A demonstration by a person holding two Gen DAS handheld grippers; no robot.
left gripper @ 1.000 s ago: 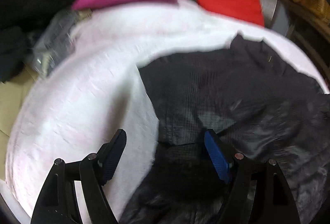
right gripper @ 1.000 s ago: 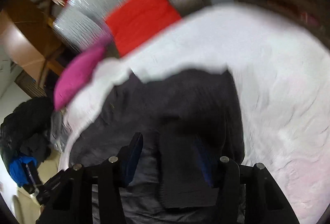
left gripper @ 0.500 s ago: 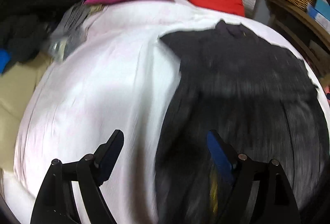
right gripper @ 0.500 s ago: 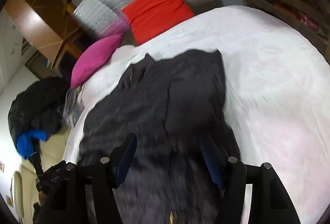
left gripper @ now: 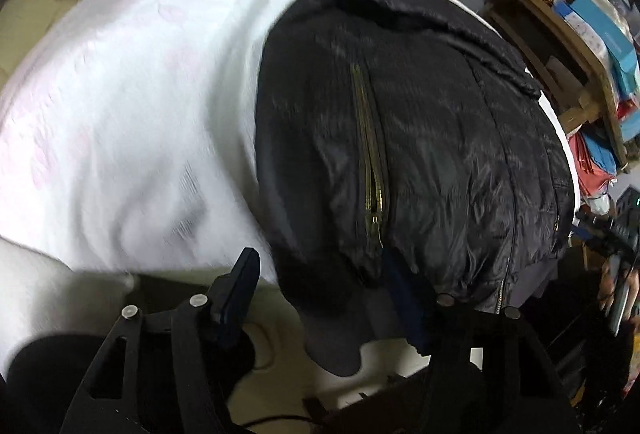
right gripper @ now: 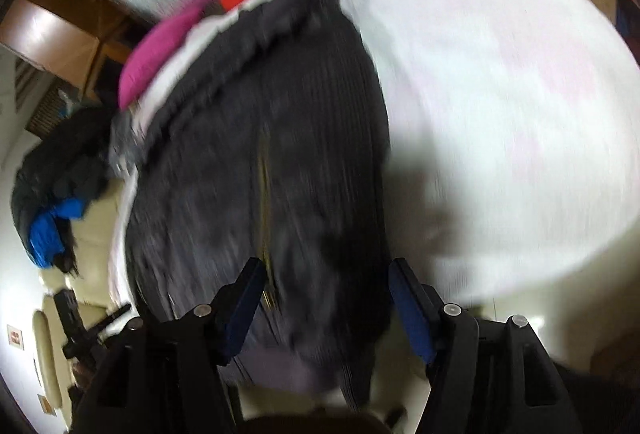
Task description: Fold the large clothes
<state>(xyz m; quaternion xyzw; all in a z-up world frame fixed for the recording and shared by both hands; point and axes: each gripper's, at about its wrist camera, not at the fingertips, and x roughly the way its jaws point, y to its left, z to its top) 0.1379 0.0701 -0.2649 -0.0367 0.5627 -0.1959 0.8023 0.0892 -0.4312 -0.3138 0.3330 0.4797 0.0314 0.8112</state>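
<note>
Right wrist: jacket hem between parted jaws.

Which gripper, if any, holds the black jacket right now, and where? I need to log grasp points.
Neither. Both the left gripper and the right gripper stand open over the black jacket's near hem, pads not pressing it.

A big bed has a white sheet; a black jacket lies flat on it; pink pillow sits at the far end.
</note>
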